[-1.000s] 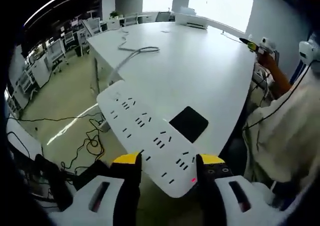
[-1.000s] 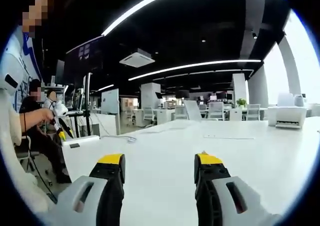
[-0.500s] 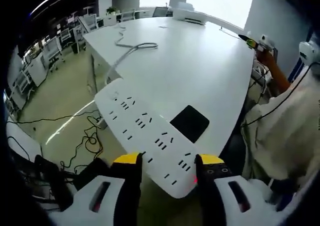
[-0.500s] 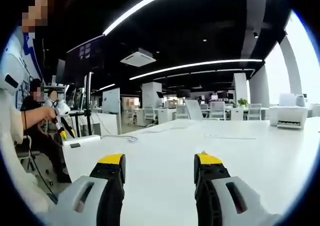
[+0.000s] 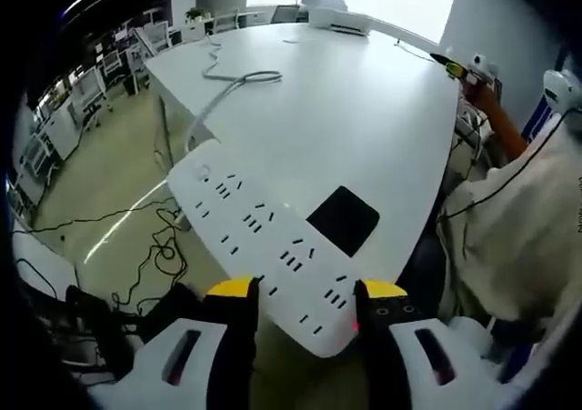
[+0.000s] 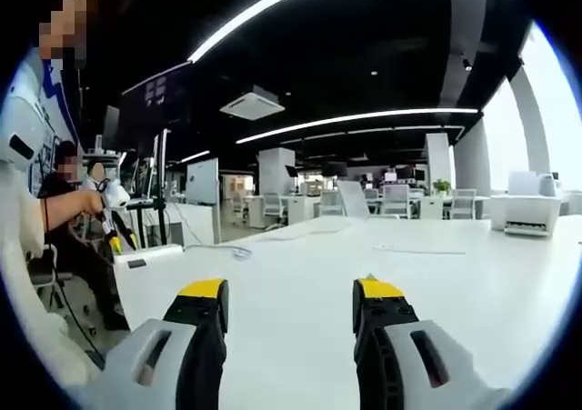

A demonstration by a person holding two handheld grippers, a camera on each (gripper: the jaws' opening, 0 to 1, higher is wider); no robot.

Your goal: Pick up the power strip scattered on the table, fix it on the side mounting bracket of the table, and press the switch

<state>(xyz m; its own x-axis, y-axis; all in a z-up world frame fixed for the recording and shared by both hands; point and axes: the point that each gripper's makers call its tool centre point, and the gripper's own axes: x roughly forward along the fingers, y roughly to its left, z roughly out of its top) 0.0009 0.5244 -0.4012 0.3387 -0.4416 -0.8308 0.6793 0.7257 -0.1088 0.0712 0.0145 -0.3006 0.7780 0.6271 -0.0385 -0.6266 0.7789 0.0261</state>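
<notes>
Since a second ago the left gripper view has tipped a little: the table [image 5: 364, 110] and strip [image 5: 264, 242] sit slightly lower-left in the picture, but the strip keeps the same place between the jaws, so this reads as the camera moving. The right gripper view is all but unchanged.

The left gripper [image 5: 305, 294] holds the strip by its near end, yellow-tipped jaws set against its two long edges. The strip is a long white bar with rows of sockets on its upper face. Its long axis runs from the jaws up and to the left, along the table's near edge, its far end toward the cable [image 5: 227, 87] that loops on the table top. A red light [image 5: 353, 325] glows at the held end. Much of the strip overhangs the floor beside the table; a black square [image 5: 343, 220] lies on the table just beside it.

The right gripper [image 6: 289, 296] hovers above the table with its jaws wide apart and nothing between them. A seated person [image 6: 64, 210] is at the table's far left corner.
</notes>
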